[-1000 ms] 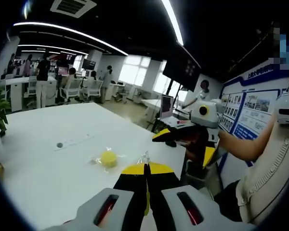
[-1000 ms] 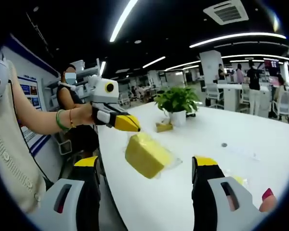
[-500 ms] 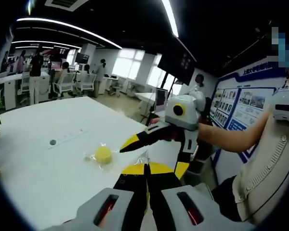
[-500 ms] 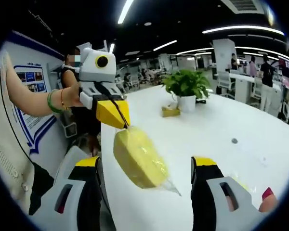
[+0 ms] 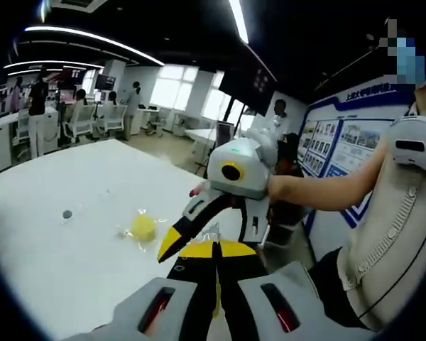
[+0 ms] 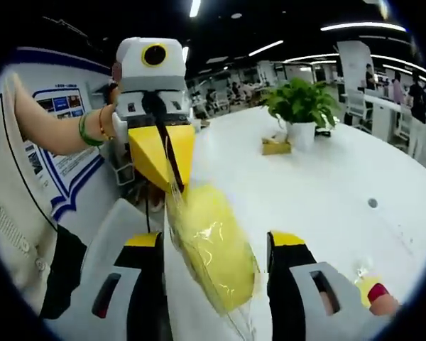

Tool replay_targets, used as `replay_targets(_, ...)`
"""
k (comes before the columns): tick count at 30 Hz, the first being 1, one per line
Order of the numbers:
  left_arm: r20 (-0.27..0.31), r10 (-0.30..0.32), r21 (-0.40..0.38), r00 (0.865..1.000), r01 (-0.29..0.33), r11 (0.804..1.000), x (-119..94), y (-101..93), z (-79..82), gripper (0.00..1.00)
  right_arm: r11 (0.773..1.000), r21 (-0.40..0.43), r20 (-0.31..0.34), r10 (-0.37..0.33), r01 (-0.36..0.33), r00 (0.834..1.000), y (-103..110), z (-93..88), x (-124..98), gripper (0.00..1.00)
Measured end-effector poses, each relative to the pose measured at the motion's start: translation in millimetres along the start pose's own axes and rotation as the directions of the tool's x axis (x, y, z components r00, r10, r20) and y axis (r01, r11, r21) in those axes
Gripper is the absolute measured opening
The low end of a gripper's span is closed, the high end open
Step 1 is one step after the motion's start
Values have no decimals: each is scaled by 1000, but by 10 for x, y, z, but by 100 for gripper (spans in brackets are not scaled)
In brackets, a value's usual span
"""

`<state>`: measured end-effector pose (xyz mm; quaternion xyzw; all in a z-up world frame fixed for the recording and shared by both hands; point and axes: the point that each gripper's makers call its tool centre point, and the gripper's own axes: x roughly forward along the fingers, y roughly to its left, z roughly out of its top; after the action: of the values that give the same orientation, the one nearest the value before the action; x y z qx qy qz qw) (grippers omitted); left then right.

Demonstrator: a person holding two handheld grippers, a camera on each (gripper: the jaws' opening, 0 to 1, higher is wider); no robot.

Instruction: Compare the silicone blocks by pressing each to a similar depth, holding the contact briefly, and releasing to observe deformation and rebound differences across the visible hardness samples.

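Hanging between the spread jaws of the right gripper (image 6: pixel 216 245), a glossy plastic-wrapped yellow silicone block (image 6: pixel 213 245) is pinched by what looks like its wrapper's edge in the closed left gripper (image 6: pixel 165 183), above the smooth white table (image 6: pixel 326 185), where a small round yellow sample (image 5: pixel 142 227) lies farther off.

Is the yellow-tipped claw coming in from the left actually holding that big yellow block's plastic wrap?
Touching. In the right gripper view, the left gripper has its jaws pinched on the clear wrap, and the yellow block hangs from it.
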<state>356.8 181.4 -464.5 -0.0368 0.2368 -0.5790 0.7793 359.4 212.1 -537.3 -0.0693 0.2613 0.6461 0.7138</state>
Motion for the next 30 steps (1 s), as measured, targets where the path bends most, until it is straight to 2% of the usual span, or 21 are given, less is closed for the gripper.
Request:
replay_targets(2, -4, -1, 1, 1000, 1, 1000, 6, 10, -6, 0, 1000, 0, 4, 6, -6, 1000, 0, 9, -1, 40)
replay_targets(9, -10, -4, 6, 1000, 4, 1000, 2, 23, -20, 0, 998, -55, -18, -16, 15, 1000, 9, -17, -9, 32)
replay_targets(13, -20, -4, 13, 1000, 4, 1000, -5, 19, -47, 0, 994, -100, -43, -40, 36, 998, 28, -52, -15, 22)
replay_targets(16, -17, -9, 14, 1000, 9, 1000, -11, 1, -50, 0, 995, -97, -43, -42, 38, 998, 51, -59, -23, 18)
replay_targets(22, -27, -8, 36, 1000, 9, 999, -5, -28, -63, 0, 993, -106, -61, -60, 54, 996, 101, -75, -26, 10)
replay_targets(27, -16, -12, 43, 1000, 13, 999, -14, -62, -47, 0, 987, -139, -37, -86, 80, 996, 113, -46, -42, 7)
replay_targets(30, -18, -14, 53, 1000, 15, 998, -12, -82, -52, 0, 989, -126, -43, -81, 75, 996, 138, -56, -43, 6)
